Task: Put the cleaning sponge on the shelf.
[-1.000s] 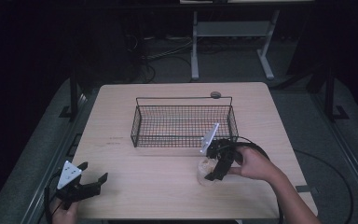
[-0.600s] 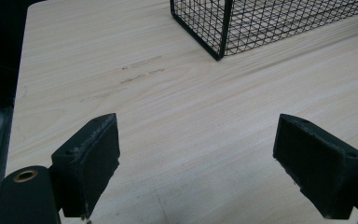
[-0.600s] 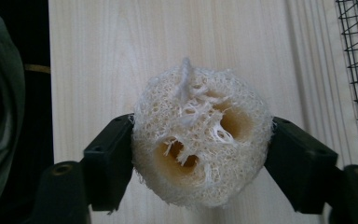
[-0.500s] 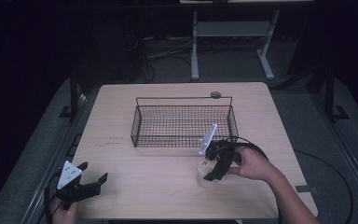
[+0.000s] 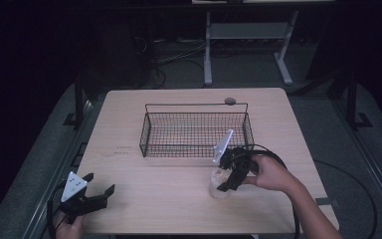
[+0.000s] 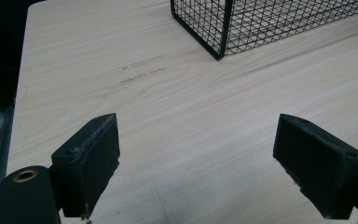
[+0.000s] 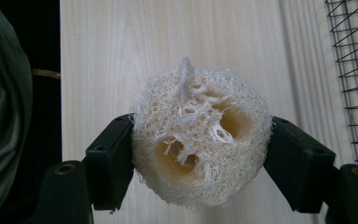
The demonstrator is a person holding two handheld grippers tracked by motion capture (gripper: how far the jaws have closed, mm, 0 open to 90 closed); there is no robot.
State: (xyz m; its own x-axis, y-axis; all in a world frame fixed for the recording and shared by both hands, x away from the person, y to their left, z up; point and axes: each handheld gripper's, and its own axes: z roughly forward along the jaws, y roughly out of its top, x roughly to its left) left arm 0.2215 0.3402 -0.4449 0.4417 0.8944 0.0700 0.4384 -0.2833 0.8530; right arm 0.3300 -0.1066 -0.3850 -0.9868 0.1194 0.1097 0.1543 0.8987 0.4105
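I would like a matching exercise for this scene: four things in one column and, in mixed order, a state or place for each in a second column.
Things:
1. loofah sponge
2. wire basket
3. left tongs
4. right tongs

States or places:
A. open above bare tabletop
B. squeezed between two black pads
C. shut on a pale, fibrous thing
D. empty, in the middle of the table

Pairs: 1-B, 2-D, 3-A, 4-C

Light wood table, black wire basket mid-back, loofah pc on top near front-right
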